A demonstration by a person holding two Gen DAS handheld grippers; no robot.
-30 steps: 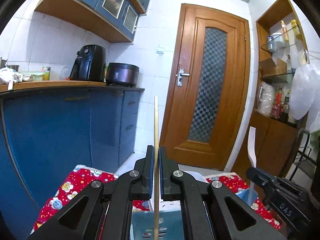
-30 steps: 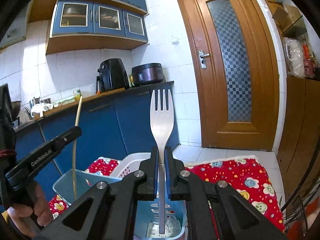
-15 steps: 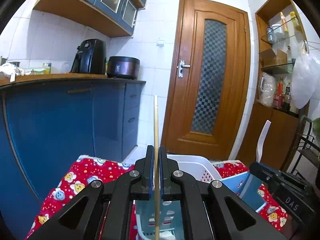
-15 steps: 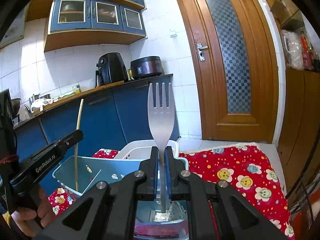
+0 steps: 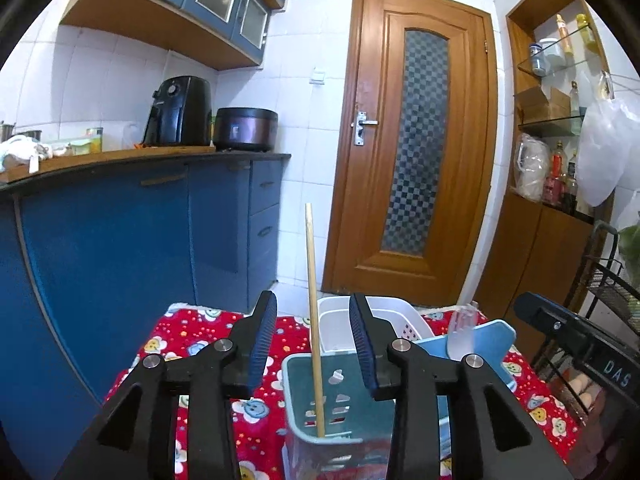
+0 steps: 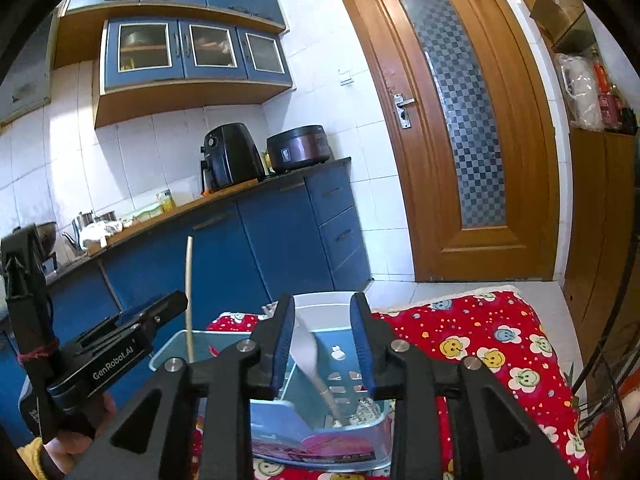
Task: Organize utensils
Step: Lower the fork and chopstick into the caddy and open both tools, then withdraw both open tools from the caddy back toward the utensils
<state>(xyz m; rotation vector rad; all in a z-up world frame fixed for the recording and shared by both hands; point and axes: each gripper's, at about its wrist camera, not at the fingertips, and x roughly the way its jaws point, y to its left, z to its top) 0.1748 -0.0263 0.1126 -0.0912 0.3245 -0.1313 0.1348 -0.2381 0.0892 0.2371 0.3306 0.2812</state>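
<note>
Slim wooden chopstick (image 5: 314, 320) upright in slotted blue plastic holder (image 5: 340, 396), blurred pale fork (image 6: 306, 346) leaning inside, both grippers' ribbed fingers opening, gripping nothing.

Left tongs (image 5: 313, 330) and right tongs (image 6: 323, 330) opening, side by side.

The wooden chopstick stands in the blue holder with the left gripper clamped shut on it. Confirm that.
Not clamped. In the left wrist view the left gripper has its jaws opening, pads clear of the wooden chopstick. The chopstick does stand in the blue holder.
</note>
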